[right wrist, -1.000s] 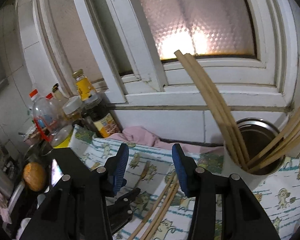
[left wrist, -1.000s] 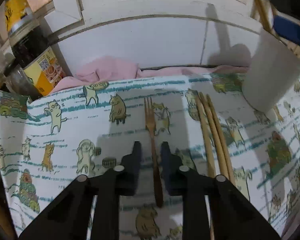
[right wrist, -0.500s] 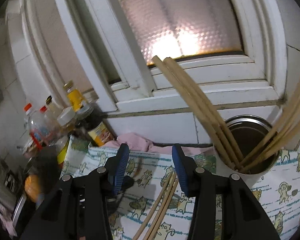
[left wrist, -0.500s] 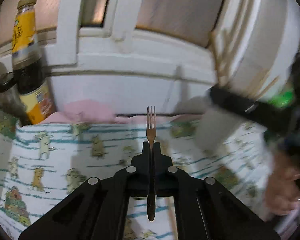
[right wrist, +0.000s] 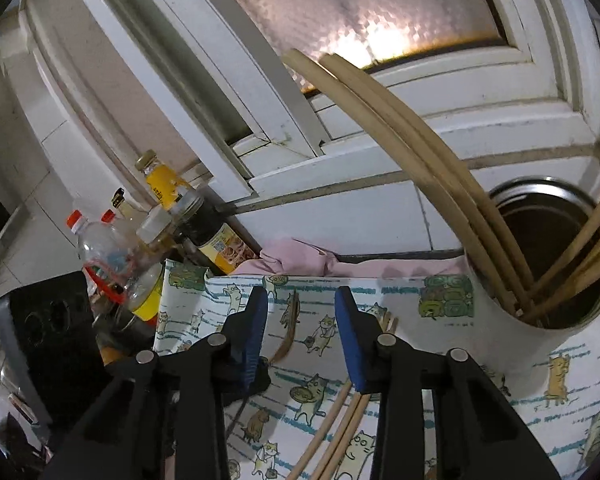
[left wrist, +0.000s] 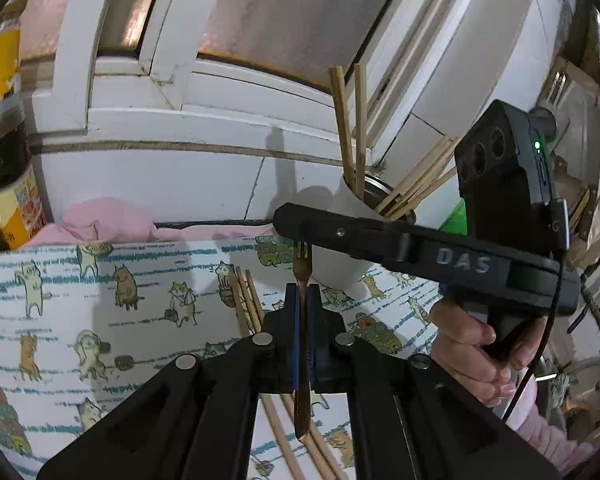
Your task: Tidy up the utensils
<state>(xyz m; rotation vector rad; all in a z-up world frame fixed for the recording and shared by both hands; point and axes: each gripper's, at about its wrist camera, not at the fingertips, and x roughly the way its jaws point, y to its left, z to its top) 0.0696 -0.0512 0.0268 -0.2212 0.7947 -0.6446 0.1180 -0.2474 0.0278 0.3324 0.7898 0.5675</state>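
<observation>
Left wrist: hand (left wrist: pixel 476 356) | right wrist: holder (right wrist: pixel 500 320) interior

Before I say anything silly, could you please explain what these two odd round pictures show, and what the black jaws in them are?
No robot here: a person holds a hand-operated gripper in each hand, each with a wide-angle camera looking along its jaws. The left gripper has its jaws shut on a fork, lifted off the cat-print cloth. That same view shows the person's hand holding the right tool. The right gripper holds nothing; its jaws have just been closing and stand apart over the cloth. Loose chopsticks lie on the cloth. More chopsticks stand in the white holder. Sauce bottles sit by the window.
</observation>
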